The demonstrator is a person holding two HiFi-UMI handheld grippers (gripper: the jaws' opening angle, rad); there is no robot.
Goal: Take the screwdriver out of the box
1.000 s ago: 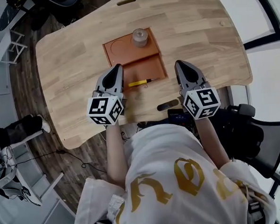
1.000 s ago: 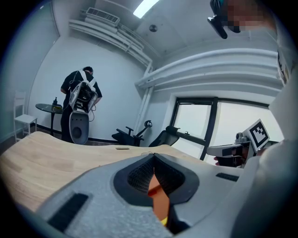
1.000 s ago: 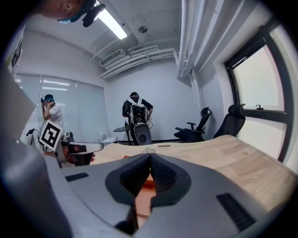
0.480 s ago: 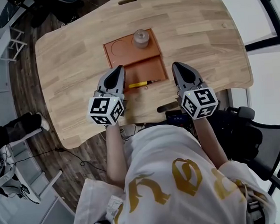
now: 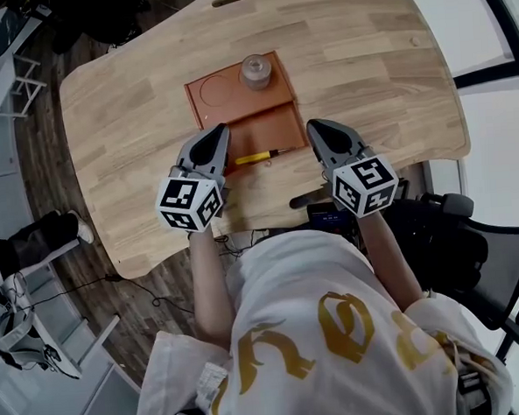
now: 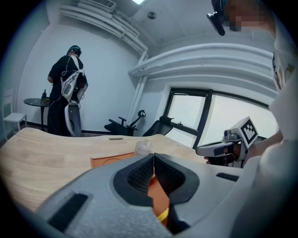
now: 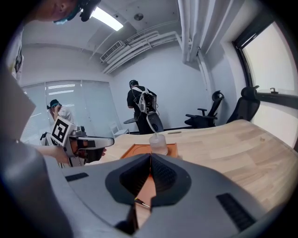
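An orange-brown box (image 5: pixel 235 97) lies on the wooden table (image 5: pixel 123 123). A screwdriver (image 5: pixel 255 157) with a yellow handle lies crosswise in its near compartment, the dark shaft pointing right. My left gripper (image 5: pixel 220 129) hovers at the box's near left corner, jaws shut and empty. My right gripper (image 5: pixel 311 125) hovers just off the box's near right corner, also shut and empty. In the left gripper view the left gripper (image 6: pixel 153 156) shows a sliver of the yellow handle (image 6: pixel 162 215) below its pads. In the right gripper view the right gripper (image 7: pixel 150 158) shows the shaft's tip (image 7: pixel 139 203) low between its jaws.
A small clear bottle (image 5: pixel 255 71) stands in the box's far compartment, next to a round recess (image 5: pixel 217 89). An office chair (image 5: pixel 473 251) is to the right of the person. Other people stand in the room beyond the table (image 6: pixel 70 93).
Both grippers have sunk a little toward the table. The right gripper has drawn leftward, closer to the box's near right corner. Both stay shut.
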